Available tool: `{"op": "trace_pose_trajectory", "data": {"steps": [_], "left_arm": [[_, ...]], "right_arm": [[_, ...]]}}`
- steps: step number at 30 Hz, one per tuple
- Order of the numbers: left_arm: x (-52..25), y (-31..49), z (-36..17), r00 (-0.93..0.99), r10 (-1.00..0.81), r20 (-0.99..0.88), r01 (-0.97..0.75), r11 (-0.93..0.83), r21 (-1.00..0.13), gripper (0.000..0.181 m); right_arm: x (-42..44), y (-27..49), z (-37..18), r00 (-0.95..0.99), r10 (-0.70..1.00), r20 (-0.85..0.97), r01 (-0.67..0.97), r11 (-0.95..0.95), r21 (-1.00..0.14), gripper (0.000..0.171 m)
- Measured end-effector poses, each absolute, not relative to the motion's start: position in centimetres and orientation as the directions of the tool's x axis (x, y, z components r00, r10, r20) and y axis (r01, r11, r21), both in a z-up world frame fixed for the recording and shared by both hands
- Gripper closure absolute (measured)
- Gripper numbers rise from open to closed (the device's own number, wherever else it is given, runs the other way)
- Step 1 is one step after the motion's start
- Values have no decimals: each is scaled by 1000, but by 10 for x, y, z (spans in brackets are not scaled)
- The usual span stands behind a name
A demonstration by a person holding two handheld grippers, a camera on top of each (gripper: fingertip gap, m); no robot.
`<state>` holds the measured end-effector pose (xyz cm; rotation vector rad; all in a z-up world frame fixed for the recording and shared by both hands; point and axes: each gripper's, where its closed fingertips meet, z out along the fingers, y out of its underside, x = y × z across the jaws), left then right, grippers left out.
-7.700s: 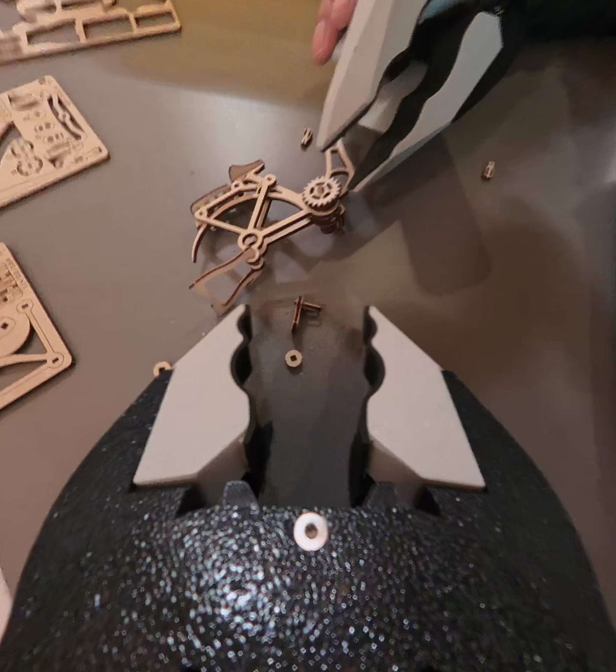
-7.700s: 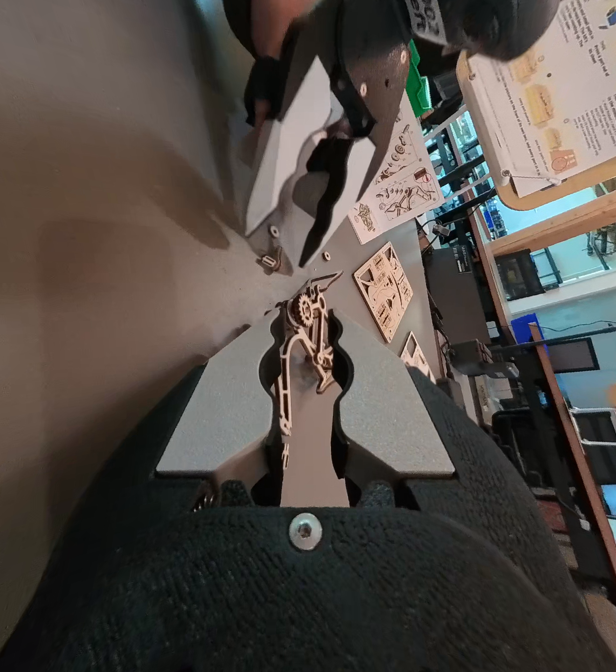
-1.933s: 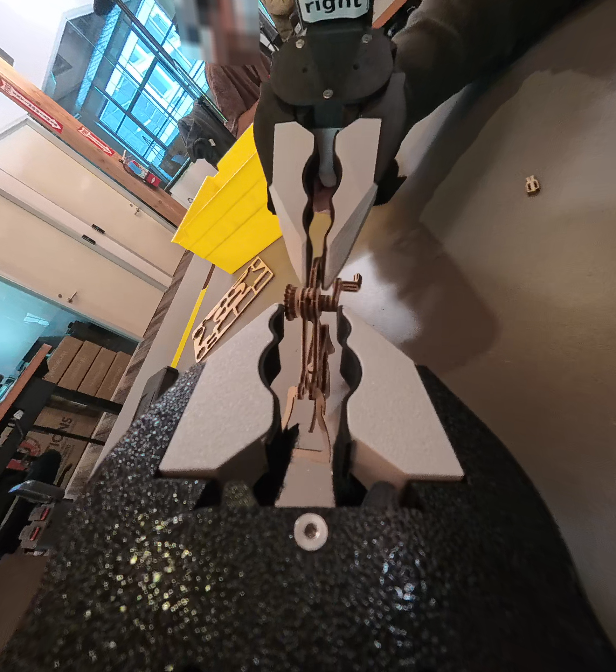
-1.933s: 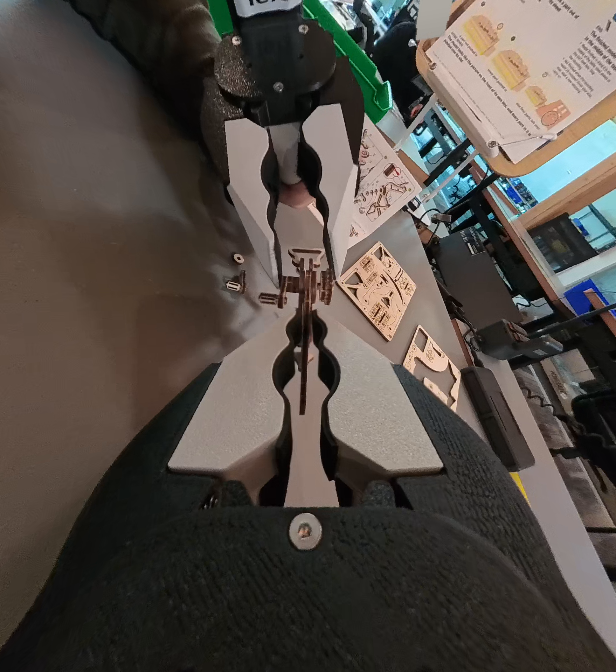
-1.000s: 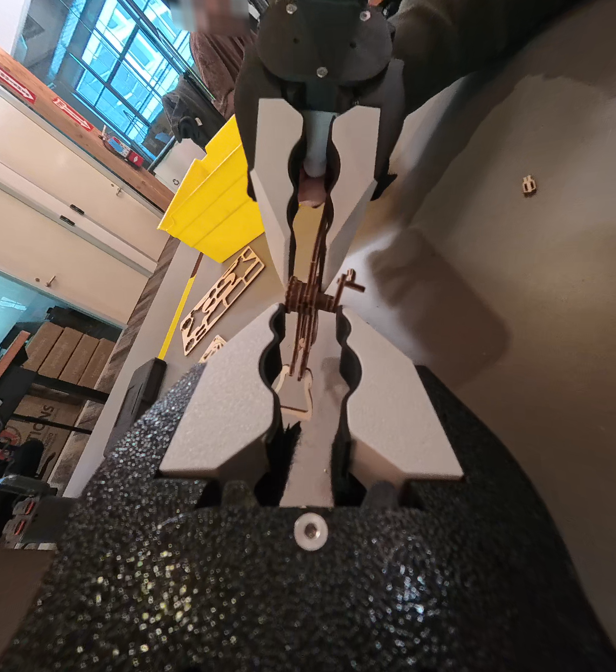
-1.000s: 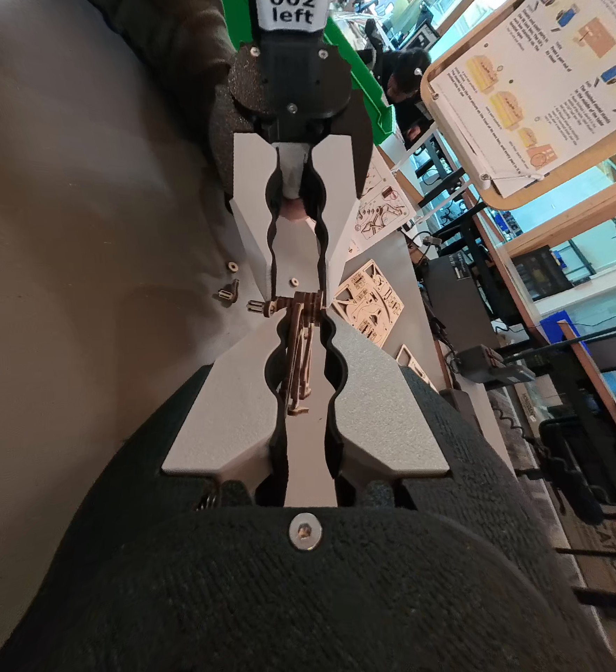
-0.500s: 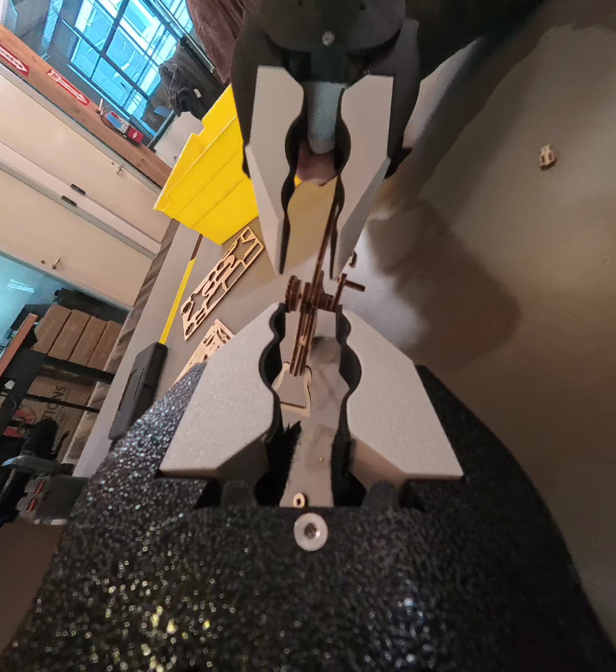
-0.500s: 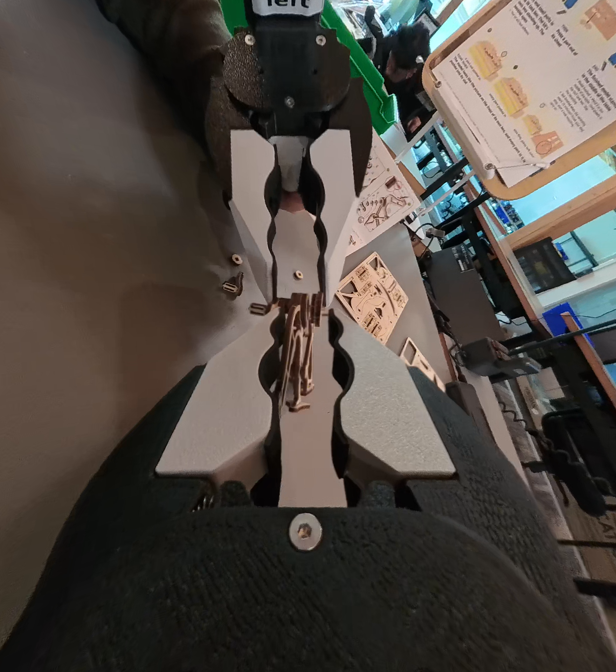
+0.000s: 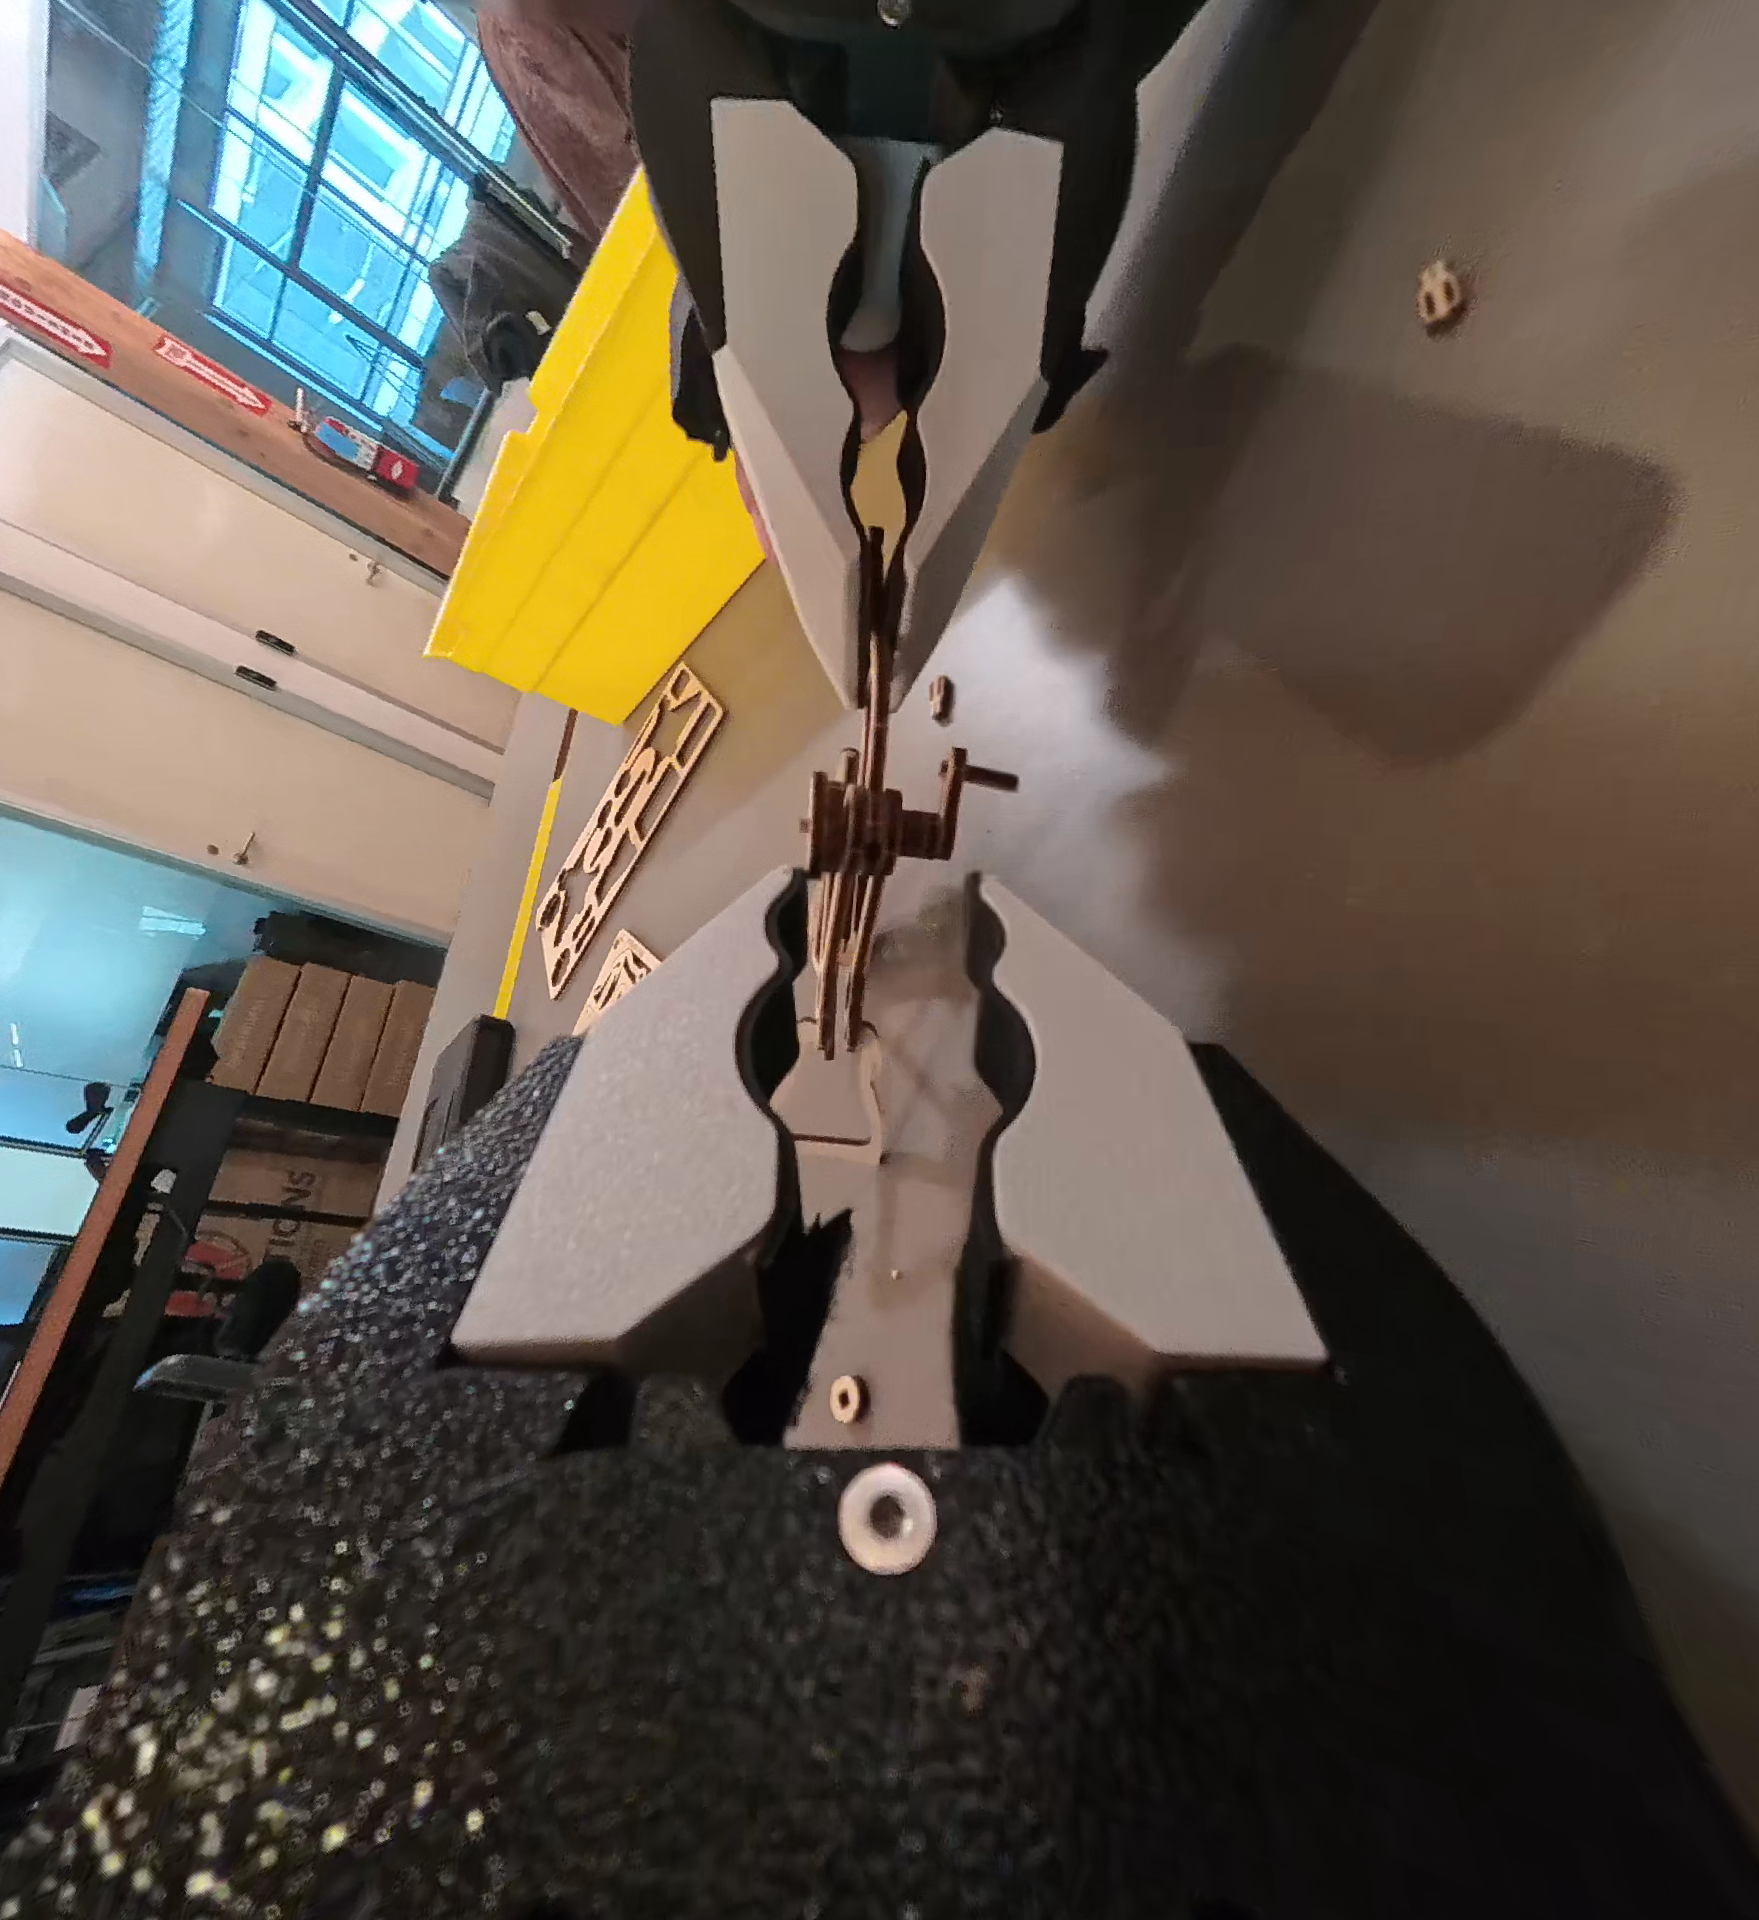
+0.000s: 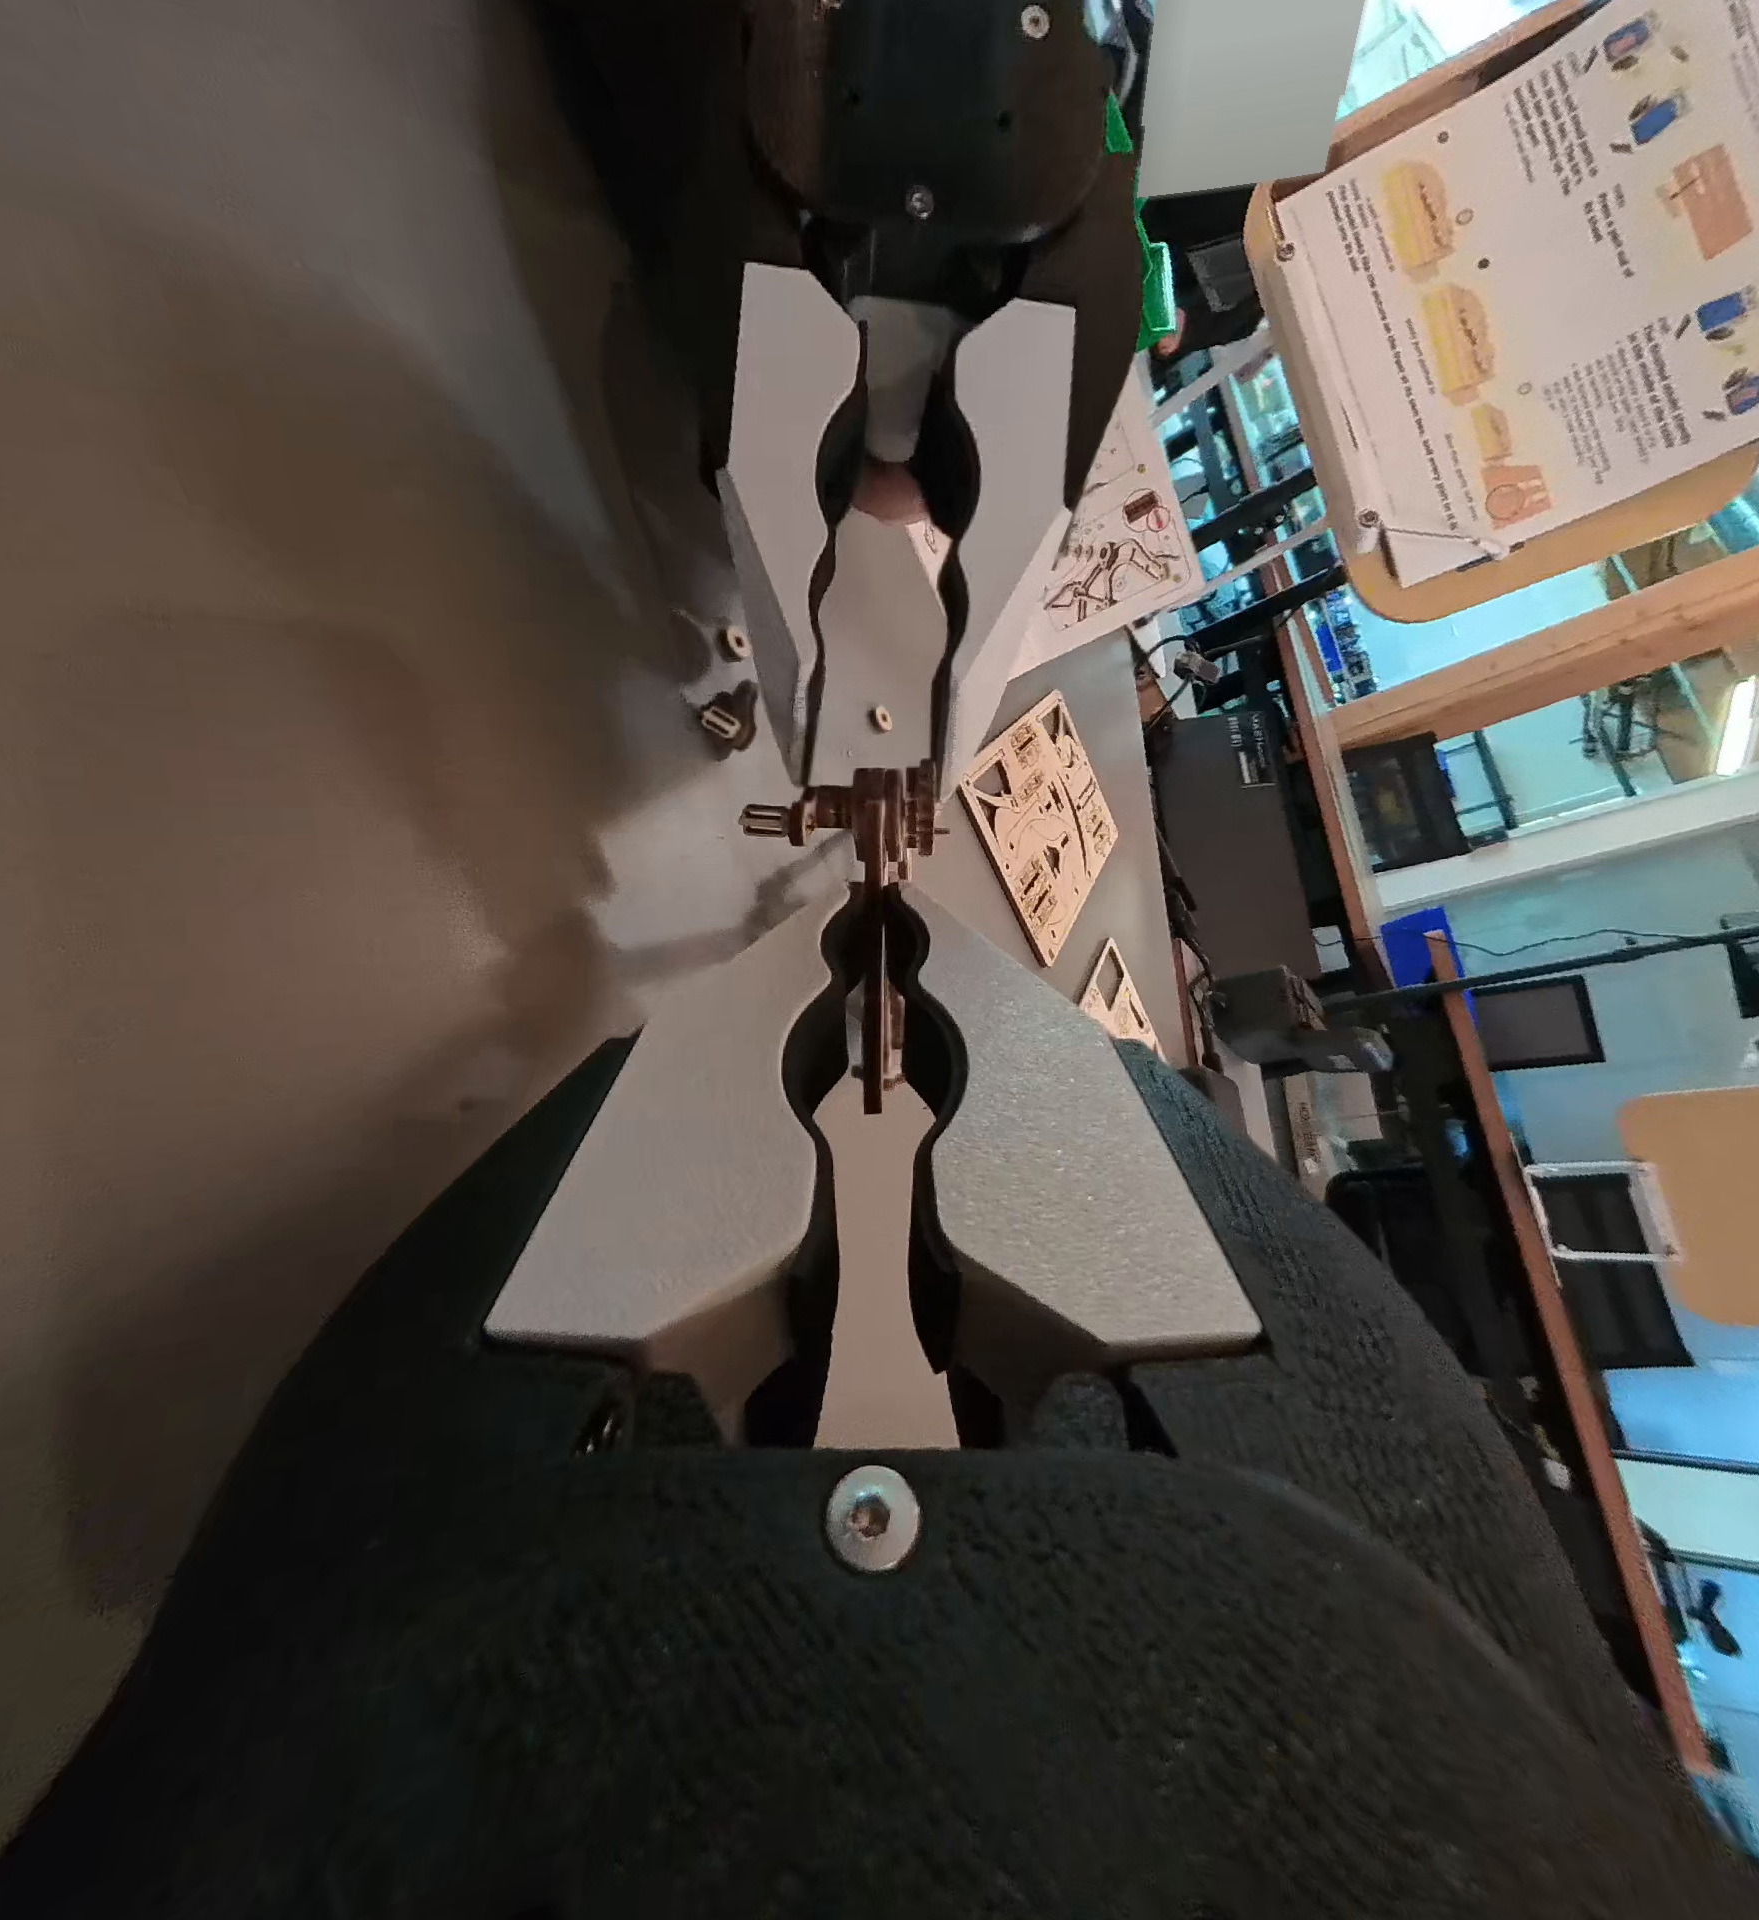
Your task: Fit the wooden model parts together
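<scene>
- Right claw (image 10: 880, 914) clenched on the thin frame end of the wooden model (image 10: 875, 831), held edge-on above the grey desk (image 10: 231, 520).
- Left claw (image 9: 885, 894) spread wide, fingers either side of the model's gear end; contact unclear.
- Small loose wooden parts (image 10: 724, 722) lie on the desk beside it.

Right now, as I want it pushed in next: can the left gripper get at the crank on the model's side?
Probably yes. The left gripper is open, and the crank juts out just past its fingertips, clear of the right gripper, which pinches the wooden model at its far end.
</scene>
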<state>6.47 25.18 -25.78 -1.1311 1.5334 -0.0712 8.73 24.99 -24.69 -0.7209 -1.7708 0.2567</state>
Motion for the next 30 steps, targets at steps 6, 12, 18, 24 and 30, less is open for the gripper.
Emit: {"op": "trace_pose_trajectory", "data": {"steps": [6,12,18,24,30], "left_arm": [[64,246,-261,114,-695,-710,-568,540,-621,132],[69,246,-251,141,-672,-727,-540,563,-625,116],[71,255,-254,131,-563,-816,-612,602,-513,135],[71,257,-245,161,-498,-852,-623,618,-480,154],[70,258,-247,145,-503,-852,-640,609,-469,155]], "right_arm": [[92,252,-245,-124,531,838,330,819,-470,171],[90,250,-240,-107,515,851,309,831,-463,171],[87,246,-237,-98,547,832,289,815,-502,171],[84,244,-233,-78,577,813,274,796,-539,171],[84,245,-235,-79,588,805,282,788,-548,171]]}}
